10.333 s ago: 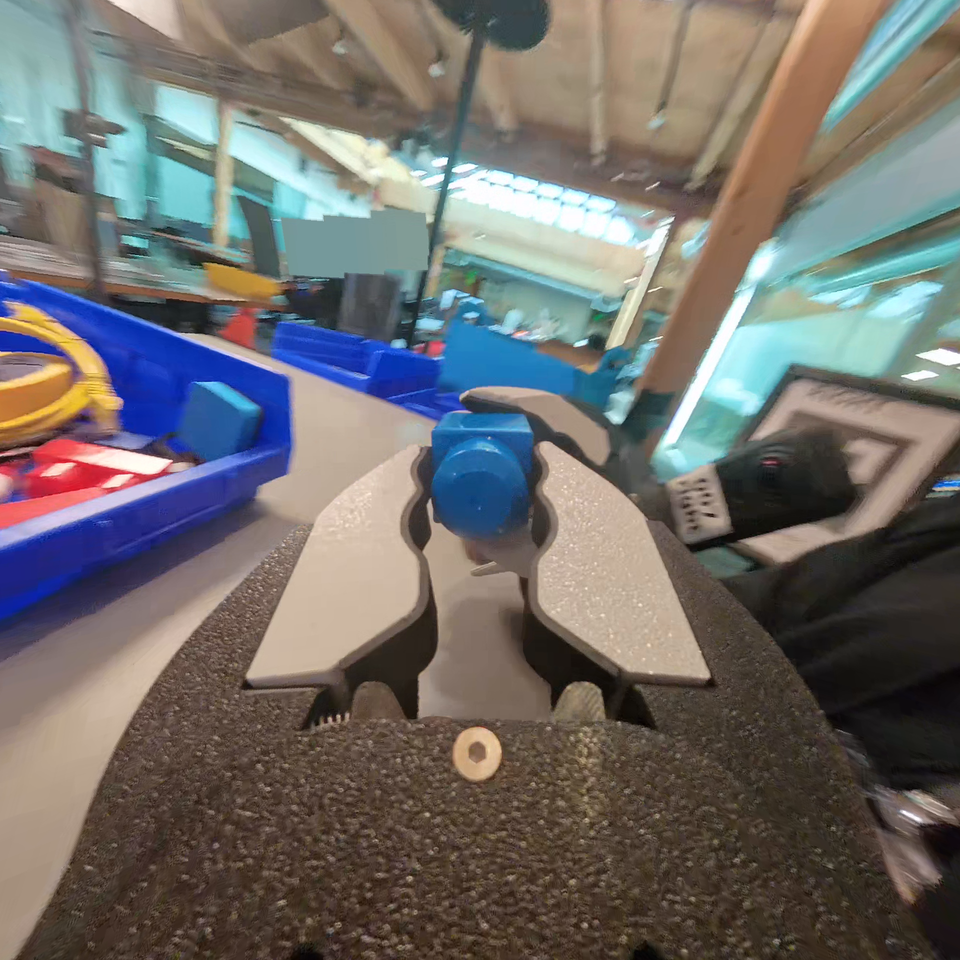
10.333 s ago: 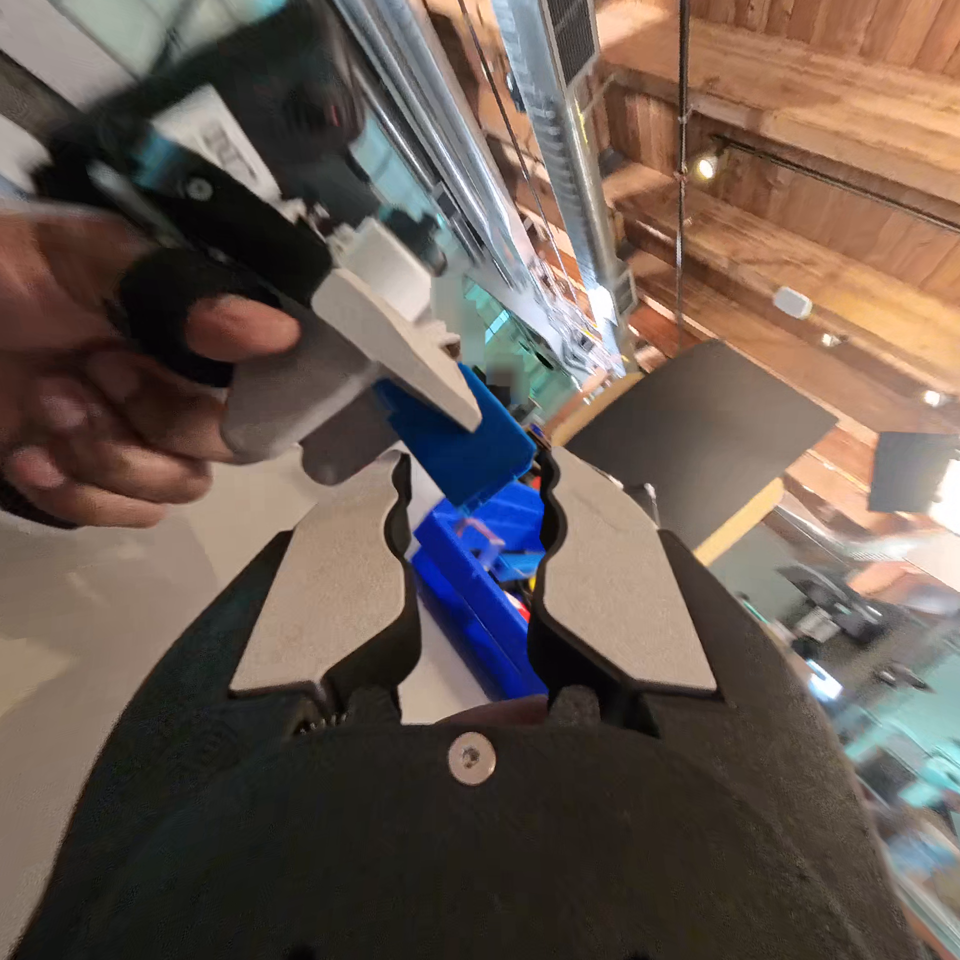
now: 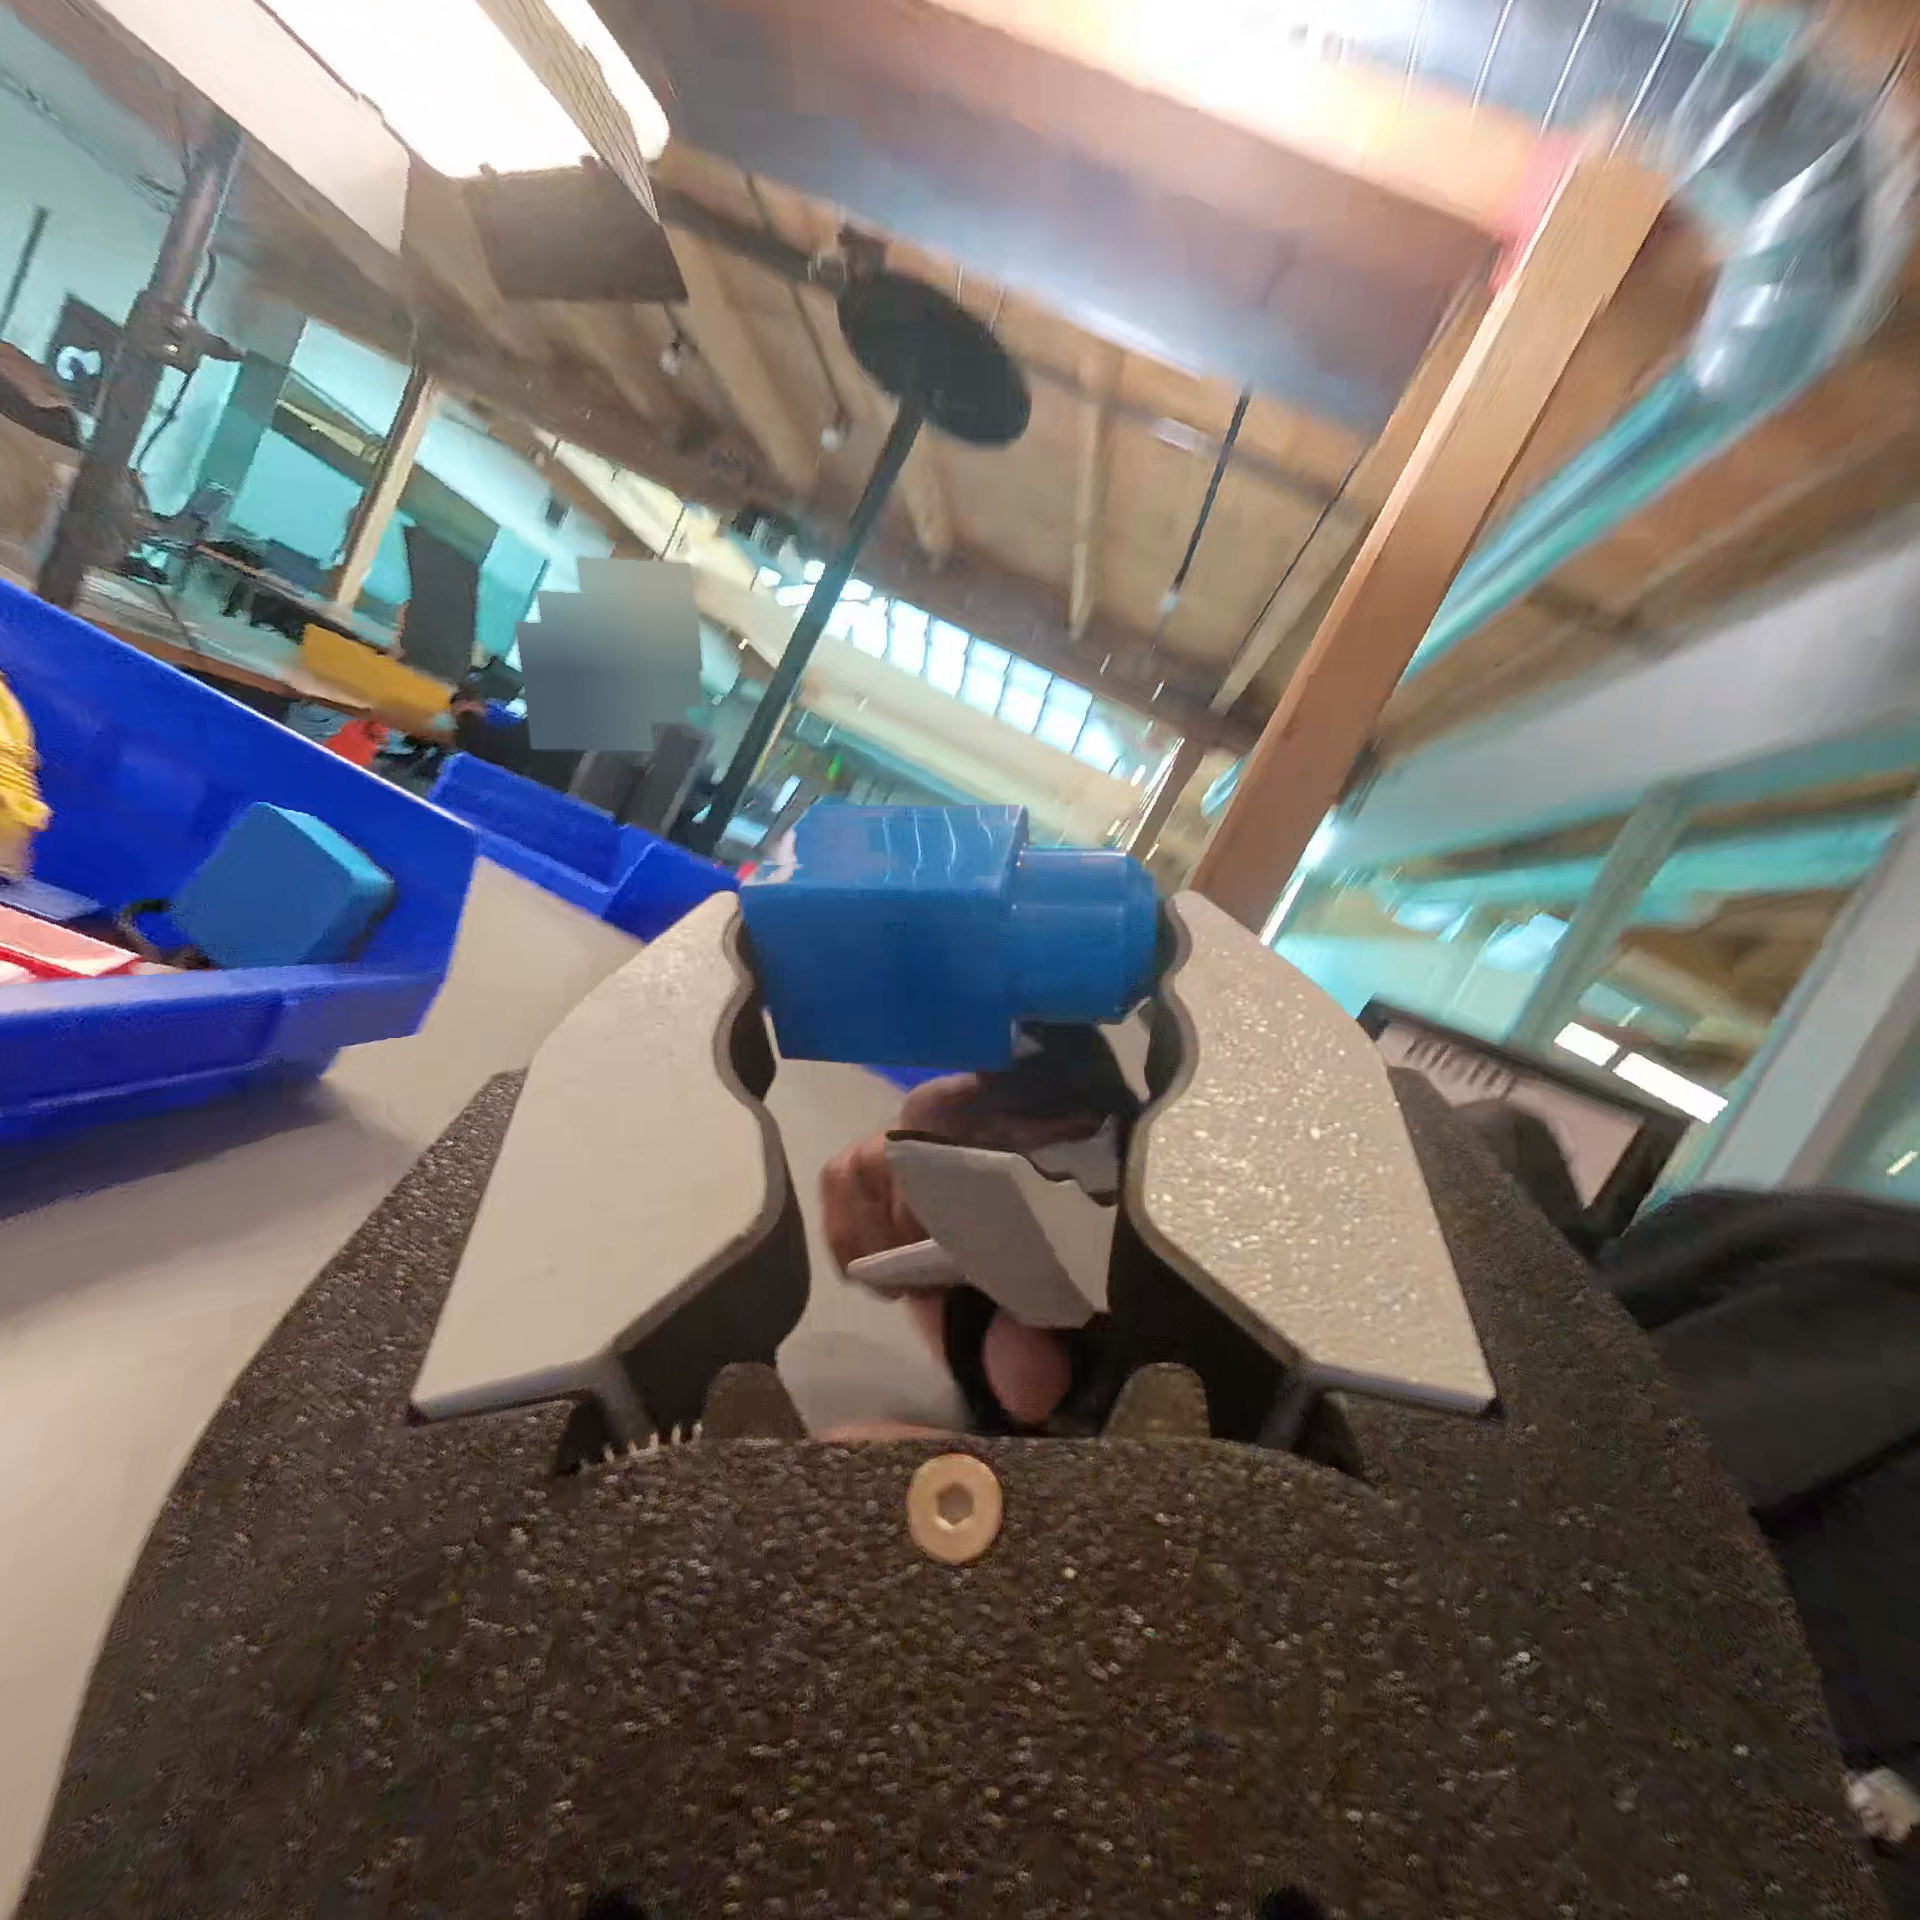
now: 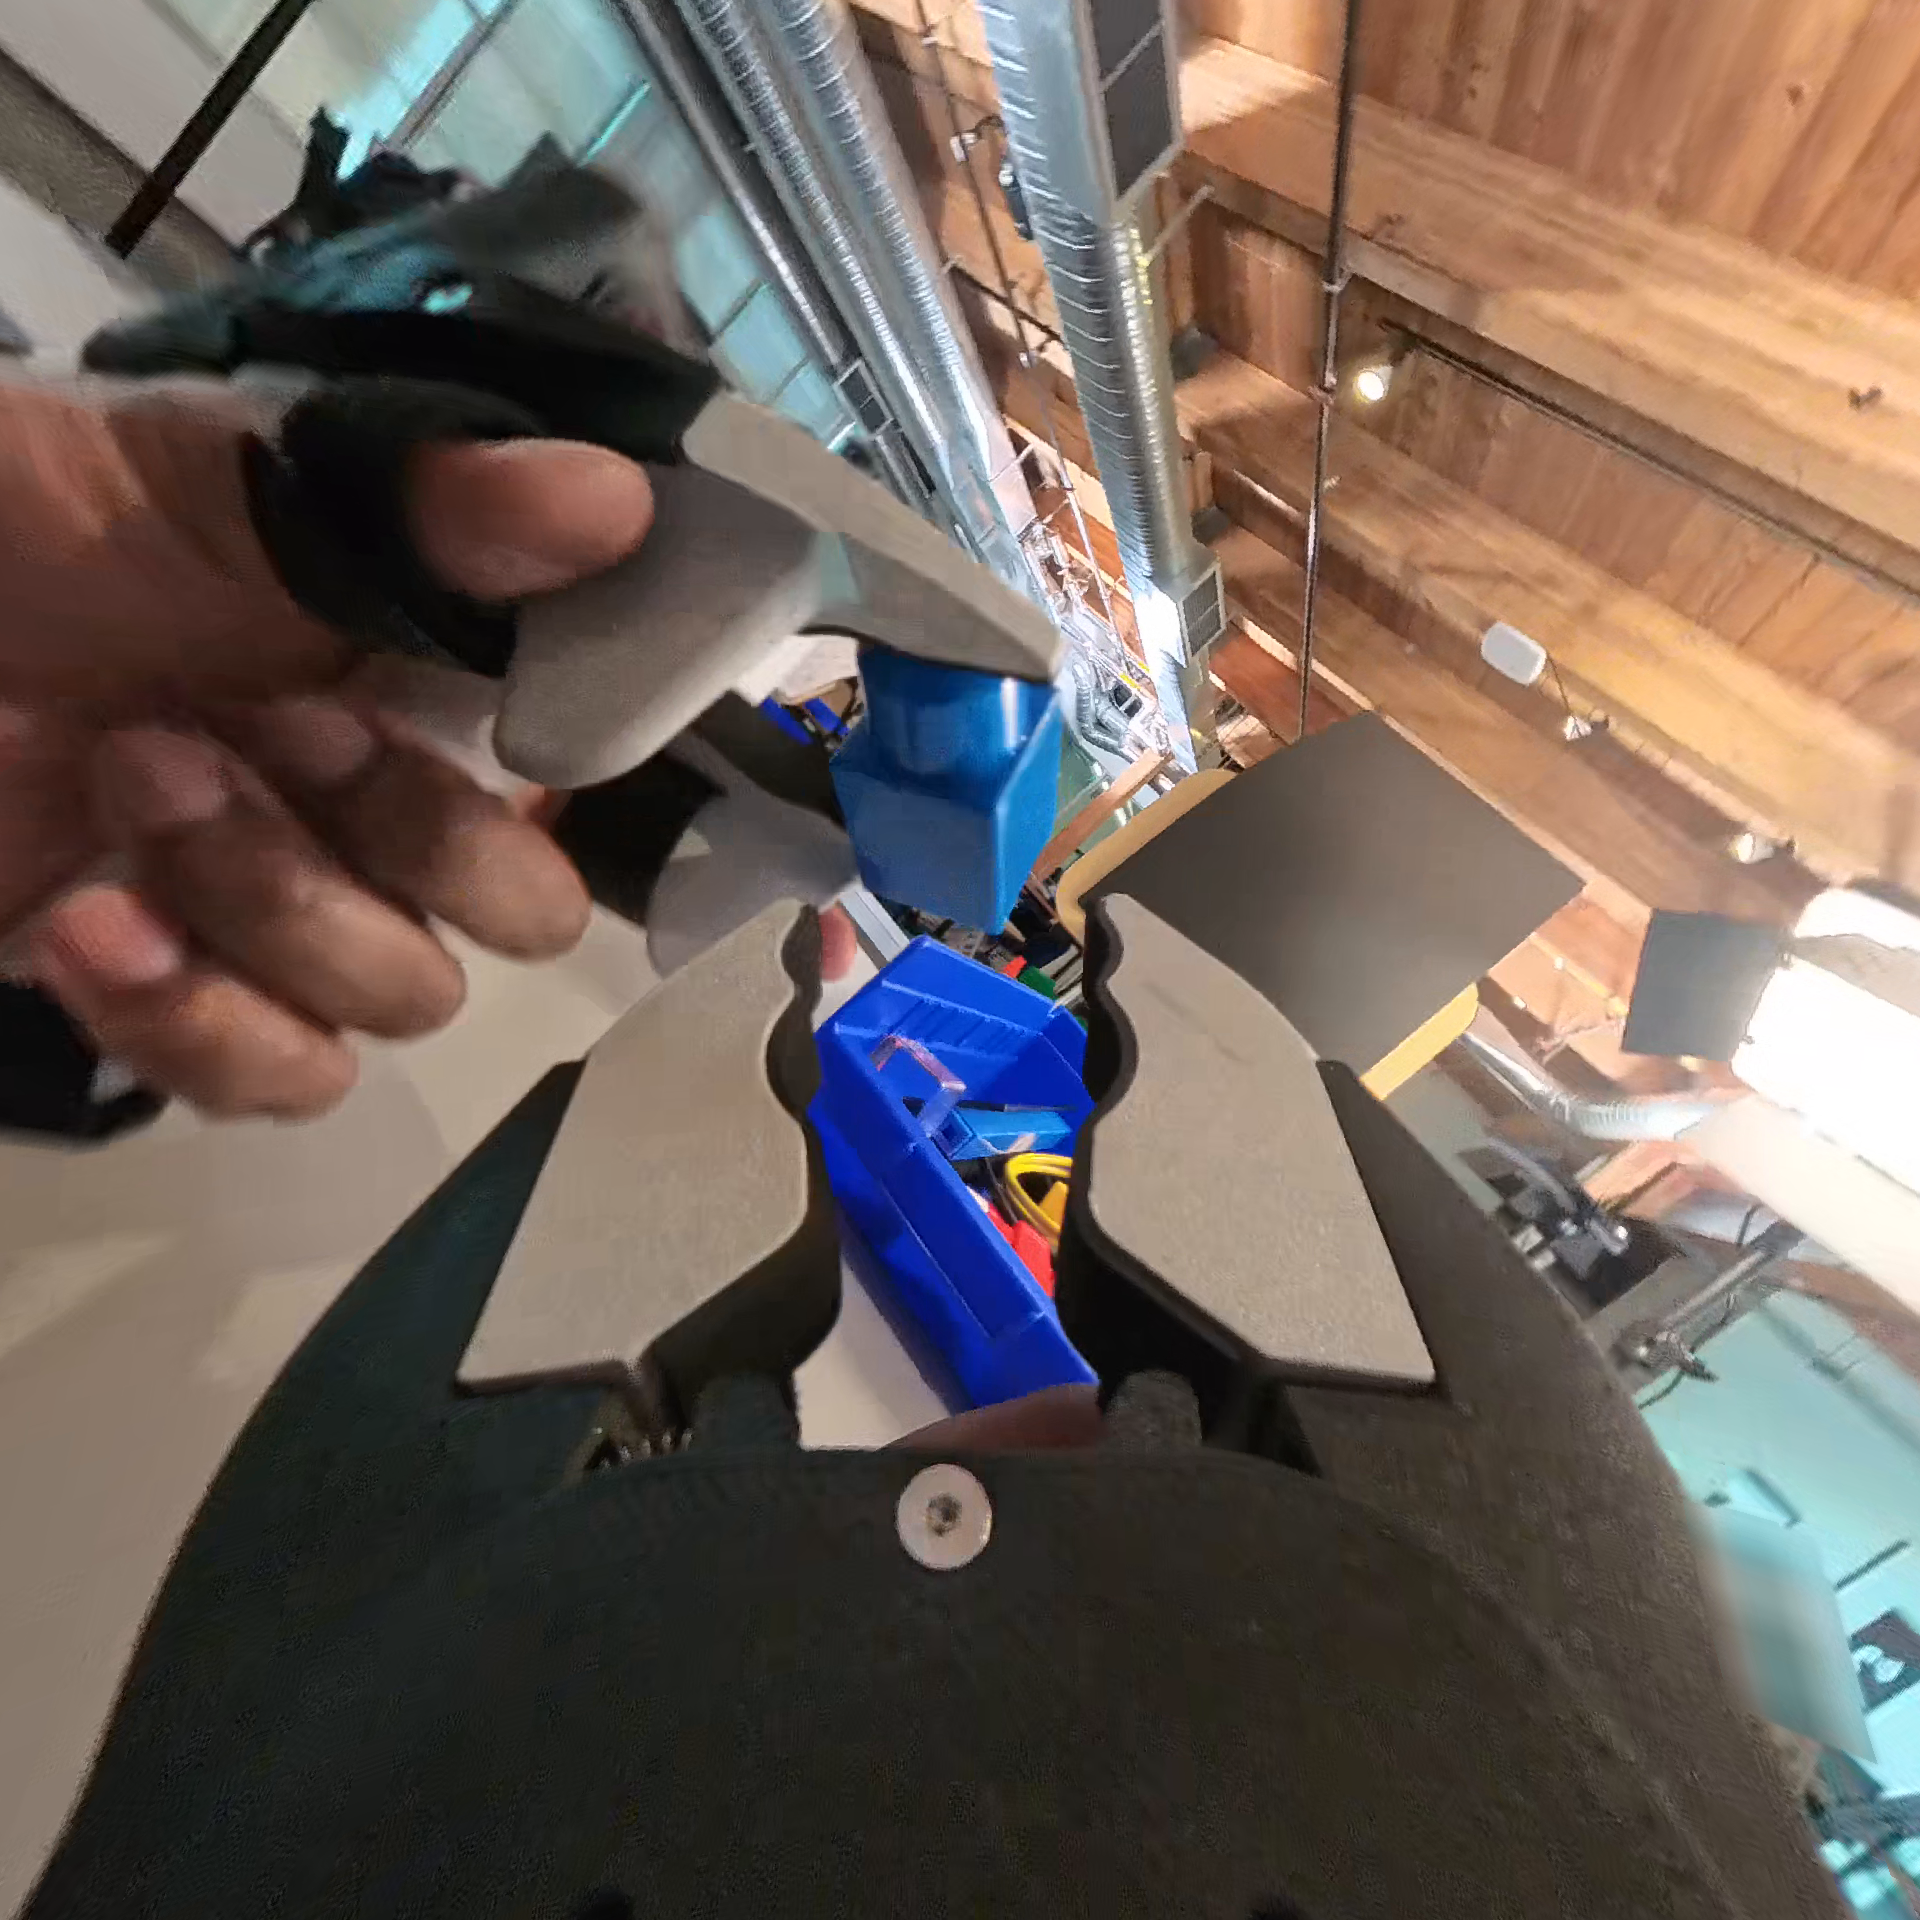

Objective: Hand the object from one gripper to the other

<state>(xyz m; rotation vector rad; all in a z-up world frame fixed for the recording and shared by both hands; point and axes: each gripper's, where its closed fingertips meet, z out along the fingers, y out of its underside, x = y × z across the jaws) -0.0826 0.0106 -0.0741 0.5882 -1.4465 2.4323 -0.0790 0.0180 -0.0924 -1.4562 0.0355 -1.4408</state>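
So my left gripper (image 3: 951, 935) clamps the blue block (image 3: 935, 935) lengthwise; my right gripper (image 4: 945, 935) gapes empty just below it, so the handover remains undone.

I see a pale grey table (image 3: 156, 1278) running under my left wrist camera, smooth and matte. A blue bin (image 3: 197, 997) sits directly on it at the left, its front wall facing me. Behind it, farther along the same surface, rests a second blue bin (image 3: 582, 831). From the right wrist camera the table (image 4: 208, 1299) looks whitish, with a blue bin (image 4: 935, 1247) standing on it
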